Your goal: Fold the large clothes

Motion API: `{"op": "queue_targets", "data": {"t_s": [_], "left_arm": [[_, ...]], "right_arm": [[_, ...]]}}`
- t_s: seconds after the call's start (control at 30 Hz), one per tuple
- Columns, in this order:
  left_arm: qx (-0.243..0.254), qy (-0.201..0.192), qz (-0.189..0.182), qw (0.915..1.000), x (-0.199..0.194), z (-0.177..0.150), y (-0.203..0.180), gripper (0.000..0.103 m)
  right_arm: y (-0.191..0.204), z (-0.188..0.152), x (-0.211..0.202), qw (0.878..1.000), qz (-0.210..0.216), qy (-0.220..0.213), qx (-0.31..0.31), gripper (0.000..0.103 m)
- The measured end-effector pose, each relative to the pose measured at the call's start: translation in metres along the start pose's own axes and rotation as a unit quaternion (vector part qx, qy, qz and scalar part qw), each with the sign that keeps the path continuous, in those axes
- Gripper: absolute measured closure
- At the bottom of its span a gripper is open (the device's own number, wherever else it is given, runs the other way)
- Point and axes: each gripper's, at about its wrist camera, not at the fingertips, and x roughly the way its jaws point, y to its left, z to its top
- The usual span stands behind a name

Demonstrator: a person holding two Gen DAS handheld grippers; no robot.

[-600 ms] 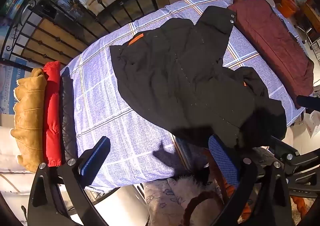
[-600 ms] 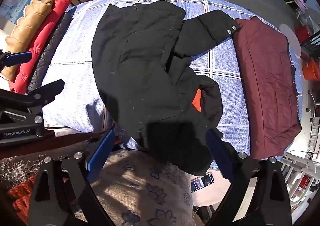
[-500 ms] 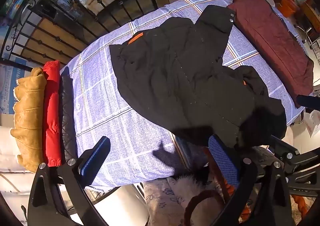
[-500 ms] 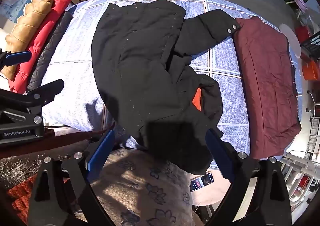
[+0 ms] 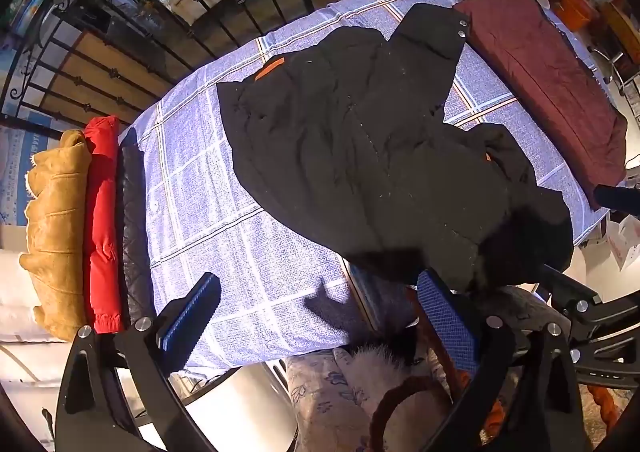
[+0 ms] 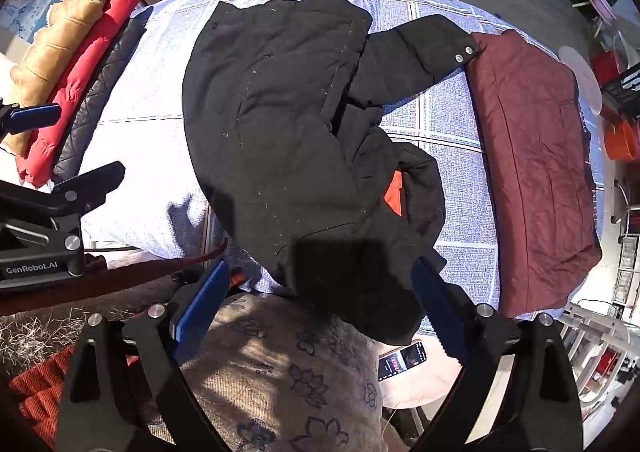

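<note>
Across the bed (image 5: 192,179), from middle to near edge: black jacket (image 5: 360,139), hood over the edge. Along the right edge: maroon garment (image 6: 532,155). Above the near edge, both spread wide, gripping nothing: left gripper (image 5: 320,316), right gripper (image 6: 320,292). Unchanged from a moment before. Free sheet at near-left corner.

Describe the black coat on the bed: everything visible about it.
The black coat is a large padded, quilted-looking garment lying spread and rumpled on the blue checked bedsheet. One sleeve stretches out, and its cuff with two metal snaps reaches the folded maroon garment. Orange lining shows at a fold. White lint specks dot the fabric. Its near end hangs over the bed's edge. Neither gripper touches it.
</note>
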Motion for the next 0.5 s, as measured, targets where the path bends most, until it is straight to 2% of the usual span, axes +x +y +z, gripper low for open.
{"op": "queue_targets", "data": {"t_s": [0.5], "left_arm": [[-0.001, 0.002, -0.002, 1.0, 0.0016, -0.0053, 0.0011, 0.006]], "right_arm": [[0.004, -0.0081, 0.0022, 1.0, 0.002, 0.002, 0.0, 0.012]]}}
